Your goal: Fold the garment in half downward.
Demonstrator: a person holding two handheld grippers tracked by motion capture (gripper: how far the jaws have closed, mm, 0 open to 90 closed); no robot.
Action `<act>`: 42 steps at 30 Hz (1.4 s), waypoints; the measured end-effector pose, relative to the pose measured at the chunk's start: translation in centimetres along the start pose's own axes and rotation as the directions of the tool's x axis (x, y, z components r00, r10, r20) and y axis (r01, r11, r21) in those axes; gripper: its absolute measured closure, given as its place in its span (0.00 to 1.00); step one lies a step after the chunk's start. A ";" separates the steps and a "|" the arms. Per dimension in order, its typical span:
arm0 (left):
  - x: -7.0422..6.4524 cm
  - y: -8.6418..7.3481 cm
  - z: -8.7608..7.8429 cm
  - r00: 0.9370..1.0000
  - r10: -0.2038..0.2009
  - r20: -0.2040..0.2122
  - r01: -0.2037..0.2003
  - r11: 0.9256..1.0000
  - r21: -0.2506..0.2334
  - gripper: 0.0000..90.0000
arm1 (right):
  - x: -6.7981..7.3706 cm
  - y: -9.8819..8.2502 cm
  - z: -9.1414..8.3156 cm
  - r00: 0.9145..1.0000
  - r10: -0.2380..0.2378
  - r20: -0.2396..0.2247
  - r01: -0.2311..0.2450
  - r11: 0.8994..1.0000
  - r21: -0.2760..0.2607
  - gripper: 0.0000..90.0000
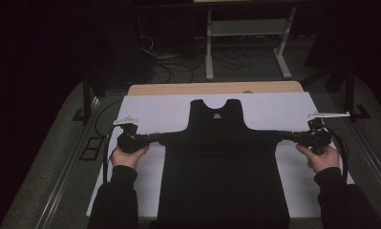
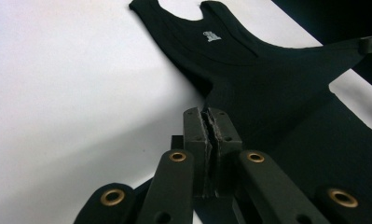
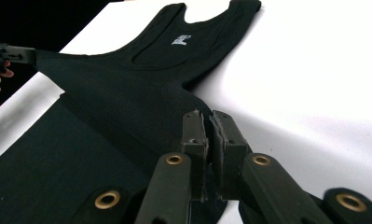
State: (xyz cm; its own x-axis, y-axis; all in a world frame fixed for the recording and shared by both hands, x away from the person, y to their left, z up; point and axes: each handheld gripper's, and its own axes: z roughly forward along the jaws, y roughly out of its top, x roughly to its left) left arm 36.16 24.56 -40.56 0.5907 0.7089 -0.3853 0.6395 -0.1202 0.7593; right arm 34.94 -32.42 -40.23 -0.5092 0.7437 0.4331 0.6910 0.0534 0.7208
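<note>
A black tank top lies flat on a white sheet, neck toward the far side, with a small white label below the neckline. My left gripper is shut on the garment's left side edge below the armhole, and the cloth is drawn out into a point there. My right gripper is shut on the opposite side edge in the same way. In the left gripper view the jaws pinch black fabric. In the right gripper view the jaws likewise clamp the cloth.
The white sheet covers a wooden table. A white metal frame and loose cables lie on the dark floor beyond the table. Bare sheet shows on both sides of the garment.
</note>
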 end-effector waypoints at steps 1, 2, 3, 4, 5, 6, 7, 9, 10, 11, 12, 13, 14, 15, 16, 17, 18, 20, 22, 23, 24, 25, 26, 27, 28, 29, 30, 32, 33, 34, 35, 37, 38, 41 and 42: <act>0.0 -0.1 0.0 1.000 0.001 0.001 -0.001 1.000 0.001 0.96 | 0.1 -0.1 -0.1 1.000 0.003 -0.002 -0.003 1.000 -0.002 0.92; -0.1 -0.1 -0.1 1.000 0.001 0.002 -0.001 1.000 0.002 0.96 | 0.1 -0.1 -0.1 1.000 0.002 -0.001 -0.002 1.000 0.000 0.92; -0.1 -0.2 -0.2 1.000 0.003 0.005 -0.003 1.000 0.003 0.96 | 0.1 -0.2 -0.1 1.000 0.001 -0.001 -0.001 1.000 0.002 0.92; -0.2 -0.2 -0.2 1.000 0.003 0.005 -0.003 1.000 0.006 0.96 | 0.2 -0.3 -0.2 1.000 0.005 -0.002 -0.005 1.000 0.003 0.92; -0.2 -0.3 -0.3 1.000 0.003 0.005 -0.003 1.000 0.007 0.96 | 0.2 -0.4 -0.2 1.000 0.006 -0.003 -0.006 1.000 0.006 0.92; -0.3 -0.4 -0.3 1.000 0.004 0.007 -0.004 1.000 0.009 0.96 | 0.2 -0.5 -0.2 1.000 0.004 -0.002 -0.004 1.000 0.007 0.92; -0.3 -0.4 -0.3 1.000 0.005 0.005 -0.005 1.000 0.013 0.96 | 0.2 -0.6 -0.3 1.000 0.007 -0.003 -0.007 1.000 0.010 0.92; -0.5 -0.5 -0.4 1.000 0.007 0.009 -0.007 1.000 0.018 0.96 | 0.3 -0.8 -0.4 1.000 0.009 -0.002 -0.009 1.000 0.012 0.92; -0.5 -0.6 -0.4 1.000 0.008 0.009 -0.008 1.000 0.020 0.96 | 0.3 -0.8 -0.4 1.000 0.005 -0.004 -0.005 1.000 0.011 0.92; -0.6 -0.7 -0.5 1.000 0.010 0.010 -0.010 1.000 0.023 0.96 | 0.4 -0.9 -0.5 1.000 0.008 -0.005 -0.008 1.000 0.011 0.92; -0.7 -0.7 -0.5 1.000 0.009 0.011 -0.009 1.000 0.025 0.96 | 0.4 -1.0 -0.6 1.000 0.007 -0.007 -0.007 1.000 0.009 0.92; -0.7 -0.8 -0.6 1.000 0.010 0.014 -0.010 1.000 0.027 0.96 | 0.5 -1.1 -0.6 1.000 0.008 -0.008 -0.008 1.000 0.011 0.92; -0.8 -0.9 -0.7 1.000 0.009 0.013 -0.009 1.000 0.030 0.96 | 0.6 -1.1 -0.7 1.000 0.009 -0.008 -0.009 1.000 0.016 0.92; -0.8 -1.0 -0.7 1.000 0.011 0.015 -0.011 0.999 0.032 0.96 | 0.6 -1.2 -0.7 1.000 0.008 -0.008 -0.008 1.000 0.020 0.92; -0.8 -1.1 -0.8 1.000 0.010 0.016 -0.011 0.999 0.034 0.96 | 0.7 -1.3 -0.8 1.000 0.006 -0.009 -0.006 1.000 0.020 0.92; -0.8 -1.1 -0.8 1.000 0.010 0.016 -0.011 0.999 0.034 0.96 | 0.7 -1.3 -0.8 1.000 0.006 -0.009 -0.006 1.000 0.020 0.92; -0.8 -1.2 -0.8 1.000 0.007 0.020 -0.008 0.999 0.042 0.96 | 0.8 -1.5 -0.8 1.000 0.004 -0.011 -0.004 1.000 0.022 0.92; -0.8 -1.3 -0.8 1.000 0.009 0.022 -0.010 0.999 0.048 0.96 | 0.8 -1.6 -0.8 1.000 0.003 -0.011 -0.003 0.999 0.032 0.92; -0.8 -1.6 -0.5 1.000 0.007 0.023 -0.009 0.997 0.070 0.96 | 0.8 -1.8 -0.7 1.000 0.007 -0.010 -0.007 0.999 0.043 0.92; -0.8 -1.7 -0.3 1.000 0.008 0.023 -0.010 0.997 0.079 0.96 | 0.8 -2.0 -0.7 1.000 0.010 -0.010 -0.010 0.999 0.050 0.92; -0.8 -1.8 -0.2 1.000 0.012 0.024 -0.014 0.996 0.092 0.96 | 0.7 -2.1 -0.7 1.000 0.012 -0.007 -0.012 0.998 0.057 0.92; -0.8 -1.9 -0.2 1.000 0.016 0.023 -0.018 0.994 0.105 0.96 | 0.7 -2.3 -0.6 1.000 0.015 -0.008 -0.014 0.998 0.065 0.92; -0.8 -2.0 -0.1 1.000 0.012 0.027 -0.015 0.994 0.107 0.96 | 0.7 -2.4 -0.6 1.000 0.017 -0.007 -0.016 0.997 0.075 0.92; -0.8 -2.0 -0.1 0.999 0.010 0.030 -0.013 0.994 0.112 0.96 | 0.7 -2.5 -0.6 1.000 0.017 -0.005 -0.016 0.997 0.078 0.92; -0.8 -2.1 -0.2 0.999 0.008 0.033 -0.012 0.994 0.113 0.95 | 0.7 -2.6 -0.7 1.000 0.020 -0.009 -0.019 0.997 0.080 0.92; -0.8 -2.2 -0.2 0.999 0.008 0.036 -0.012 0.993 0.117 0.95 | 0.6 -2.7 -0.7 1.000 0.024 -0.011 -0.023 0.996 0.082 0.92; -0.8 -2.2 -0.3 0.999 0.008 0.038 -0.012 0.993 0.117 0.95 | 0.6 -2.8 -0.8 1.000 0.027 -0.012 -0.026 0.996 0.088 0.92; -0.9 -2.4 -0.4 0.999 0.007 0.044 -0.013 0.992 0.124 0.95 | 0.6 -3.1 -0.9 0.999 0.034 -0.015 -0.032 0.995 0.093 0.92; -1.0 -2.5 -0.5 0.999 0.006 0.046 -0.012 0.992 0.129 0.95 | 0.6 -3.2 -0.9 0.999 0.035 -0.017 -0.033 0.995 0.098 0.92; -1.0 -2.6 -0.5 0.999 0.005 0.051 -0.012 0.991 0.135 0.95 | 0.6 -3.3 -0.9 0.999 0.039 -0.019 -0.037 0.994 0.099 0.92; -1.1 -2.7 -0.5 0.998 0.007 0.055 -0.015 0.989 0.146 0.95 | 0.6 -3.4 -1.0 0.999 0.039 -0.020 -0.037 0.994 0.105 0.92; -1.1 -2.9 -0.5 0.998 0.012 0.061 -0.022 0.986 0.163 0.95 | 0.7 -3.6 -1.0 0.999 0.045 -0.022 -0.043 0.993 0.112 0.92; -1.2 -3.0 -0.5 0.998 0.011 0.061 -0.021 0.986 0.167 0.95 | 0.7 -3.7 -1.0 0.999 0.048 -0.023 -0.045 0.992 0.120 0.92; -1.2 -3.1 -0.6 0.998 0.012 0.065 -0.023 0.984 0.178 0.95 | 0.7 -4.0 -1.0 0.998 0.054 -0.026 -0.051 0.990 0.134 0.92; -1.2 -3.2 -0.7 0.998 0.011 0.066 -0.023 0.983 0.180 0.95 | 0.8 -4.1 -1.0 0.998 0.057 -0.027 -0.052 0.989 0.139 0.92</act>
State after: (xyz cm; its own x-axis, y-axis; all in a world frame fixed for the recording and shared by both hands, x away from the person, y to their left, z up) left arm 33.04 24.52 -42.19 0.6292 0.6598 -0.4109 0.7040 -0.2598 0.6609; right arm 31.20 -32.75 -42.31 -0.4830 0.7269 0.4881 0.7815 0.1065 0.6148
